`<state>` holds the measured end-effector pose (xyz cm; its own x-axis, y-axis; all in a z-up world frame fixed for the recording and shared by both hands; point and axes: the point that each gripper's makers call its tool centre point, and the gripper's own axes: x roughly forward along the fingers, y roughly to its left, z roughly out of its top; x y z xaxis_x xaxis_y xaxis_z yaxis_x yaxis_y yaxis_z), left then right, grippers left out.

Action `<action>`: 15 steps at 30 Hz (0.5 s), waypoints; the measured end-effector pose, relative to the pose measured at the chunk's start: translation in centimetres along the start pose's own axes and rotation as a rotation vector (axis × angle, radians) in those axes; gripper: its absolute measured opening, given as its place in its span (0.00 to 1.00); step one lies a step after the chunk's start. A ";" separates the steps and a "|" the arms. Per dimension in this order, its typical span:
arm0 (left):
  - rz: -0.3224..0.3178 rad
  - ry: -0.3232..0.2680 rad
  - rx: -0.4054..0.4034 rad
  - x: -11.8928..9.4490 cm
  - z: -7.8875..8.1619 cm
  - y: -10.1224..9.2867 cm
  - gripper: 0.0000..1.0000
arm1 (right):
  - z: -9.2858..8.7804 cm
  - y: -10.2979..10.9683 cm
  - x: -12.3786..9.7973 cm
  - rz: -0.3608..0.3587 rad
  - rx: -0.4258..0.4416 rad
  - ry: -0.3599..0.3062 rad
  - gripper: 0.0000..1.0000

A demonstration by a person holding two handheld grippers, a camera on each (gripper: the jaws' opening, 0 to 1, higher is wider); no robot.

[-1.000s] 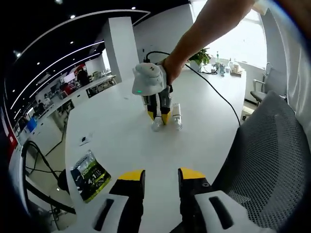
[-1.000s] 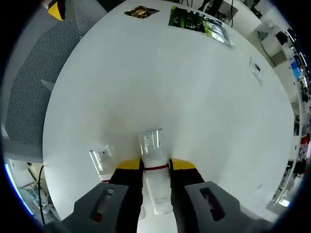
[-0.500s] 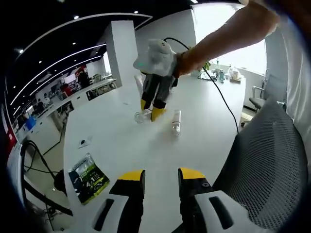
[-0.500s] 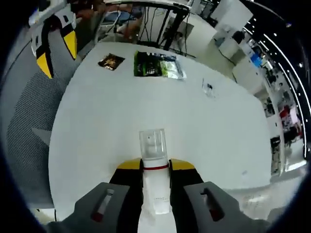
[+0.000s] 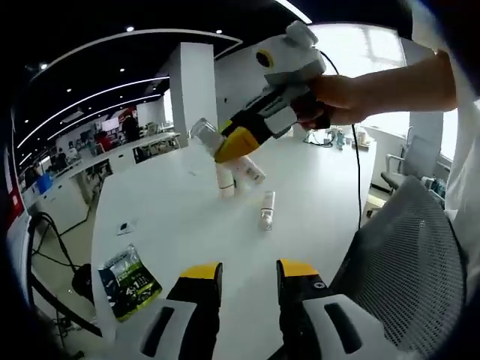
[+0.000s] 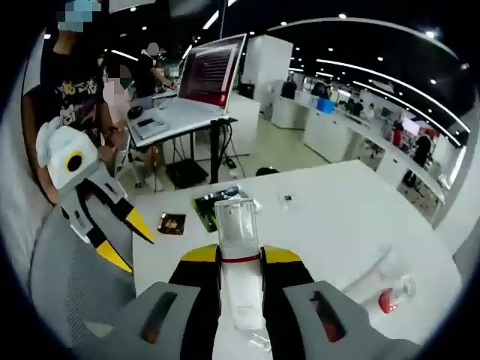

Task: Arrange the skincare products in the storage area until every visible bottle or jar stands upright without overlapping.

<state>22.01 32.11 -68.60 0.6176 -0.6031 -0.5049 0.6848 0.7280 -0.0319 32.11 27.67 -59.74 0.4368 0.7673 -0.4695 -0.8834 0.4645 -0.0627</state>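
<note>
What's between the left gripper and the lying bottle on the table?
Bare white table, in the left gripper view: nothing between the left gripper and the lying bottle.

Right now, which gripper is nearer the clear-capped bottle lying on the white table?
Right. The right gripper, shut on a white bottle with a clear cap, is raised above the lying bottle in the left gripper view. The left gripper sits further back, open, near the table edge.

Both round fisheye views bend straight lines hard toward the edges, so the rows of ceiling lights [image 5: 97, 94] curve like arcs. In the left gripper view a window [image 5: 375, 67] at about 2 o'clock blows out to white glare, leaving the ceiling dark. The white table [image 6: 337, 217] is evenly bright with soft shadows; distant desks are slightly blurred
</note>
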 end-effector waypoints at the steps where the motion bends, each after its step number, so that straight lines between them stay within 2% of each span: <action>1: -0.004 -0.002 -0.008 0.0 0.1 -0.1 0.32 | 0.1 0.2 -0.2 -0.001 0.030 -0.020 0.17; 5: -0.026 -0.026 -0.007 -0.1 0.6 -0.7 0.36 | 0.3 0.9 -0.7 -0.015 0.129 -0.096 0.17; 10: -0.063 -0.033 -0.027 -0.1 0.7 -1.3 0.38 | -0.3 2.7 -0.7 -0.004 0.182 -0.119 0.17; 15: -0.070 -0.059 -0.057 -0.3 1.3 -1.2 0.38 | 0.1 4.2 -1.1 0.011 0.253 -0.164 0.17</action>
<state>21.47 30.98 -67.33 0.5920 -0.6698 -0.4481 0.7050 0.6999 -0.1147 27.92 28.79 -59.36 0.4668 0.8247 -0.3193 -0.8269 0.5351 0.1730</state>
